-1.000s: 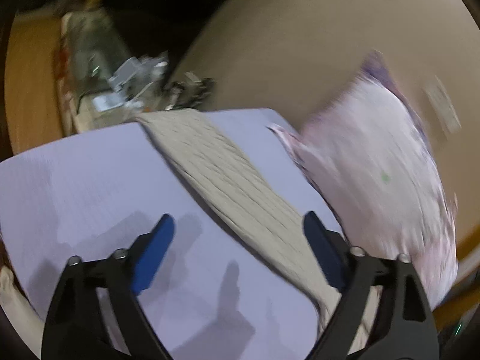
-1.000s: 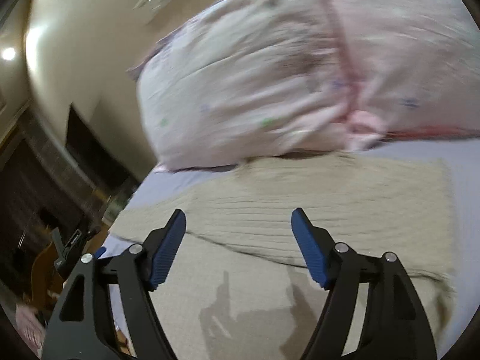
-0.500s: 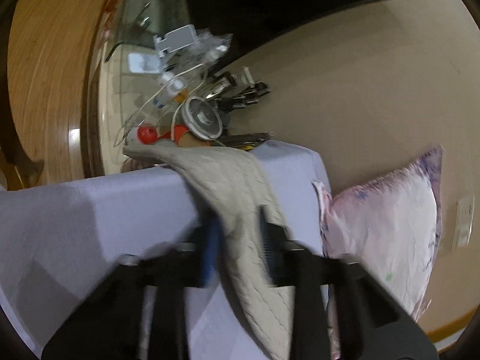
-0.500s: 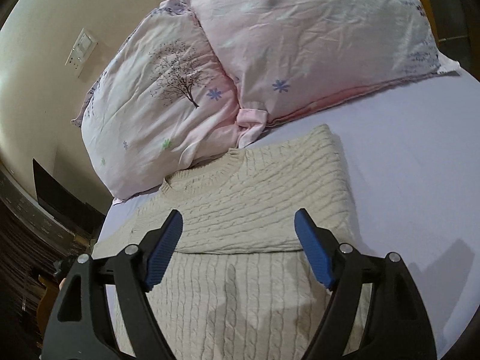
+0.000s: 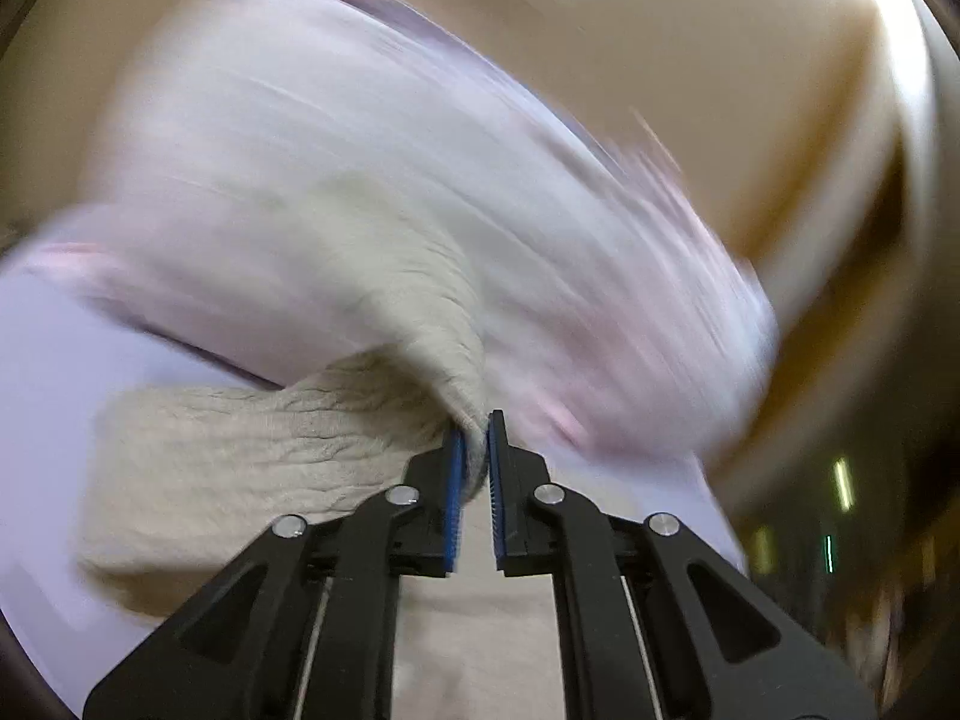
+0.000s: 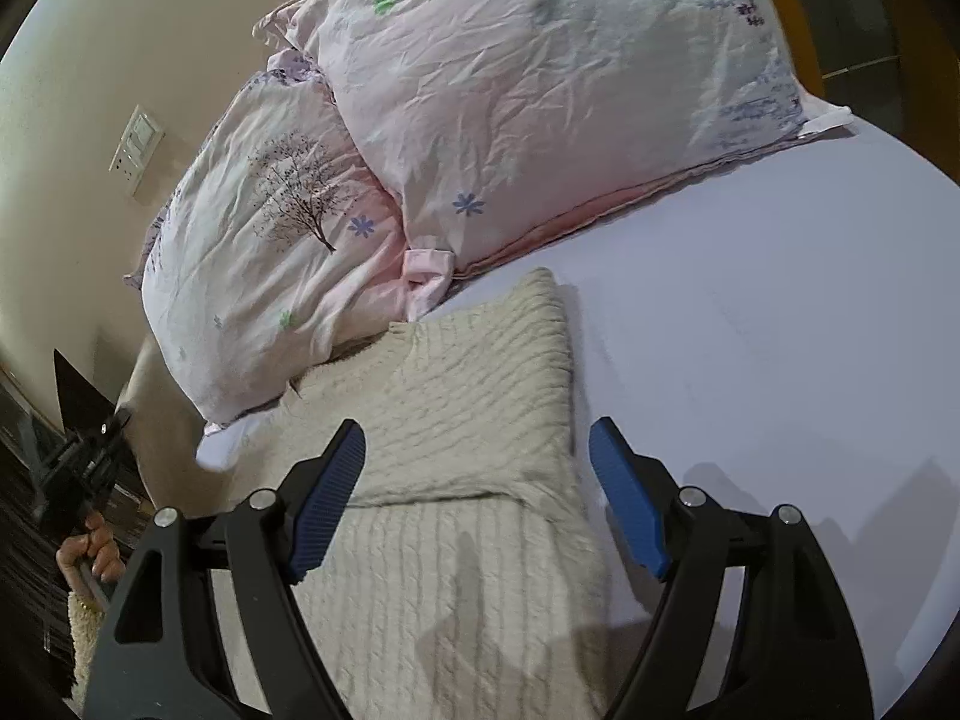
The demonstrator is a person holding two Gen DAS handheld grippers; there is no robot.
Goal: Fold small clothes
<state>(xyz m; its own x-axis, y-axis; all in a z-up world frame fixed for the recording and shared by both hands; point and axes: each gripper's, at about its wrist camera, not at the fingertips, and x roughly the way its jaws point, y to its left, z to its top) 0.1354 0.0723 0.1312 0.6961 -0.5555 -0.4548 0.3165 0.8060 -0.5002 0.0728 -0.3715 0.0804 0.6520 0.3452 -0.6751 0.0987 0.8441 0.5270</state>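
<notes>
A cream cable-knit sweater point(image 6: 456, 420) lies on the lavender bed sheet point(image 6: 750, 360), its right sleeve side folded in over the body. My right gripper point(image 6: 477, 498) is open and empty, hovering over the sweater's folded edge. My left gripper point(image 5: 474, 462) is shut on a lifted part of the sweater point(image 5: 252, 456), most likely a sleeve, which arcs up from the bed; that view is motion-blurred. The left gripper also shows in the right wrist view point(image 6: 84, 462), held by a hand at the far left.
Two pink floral pillows point(image 6: 480, 138) lean against the beige wall at the head of the bed, just behind the sweater. A wall switch plate point(image 6: 137, 150) is above them. Bare sheet stretches to the right of the sweater.
My left gripper has shut on a part of the sweater and swung it up and round toward the pillows. My right gripper stayed open and dropped a little closer to the sweater.
</notes>
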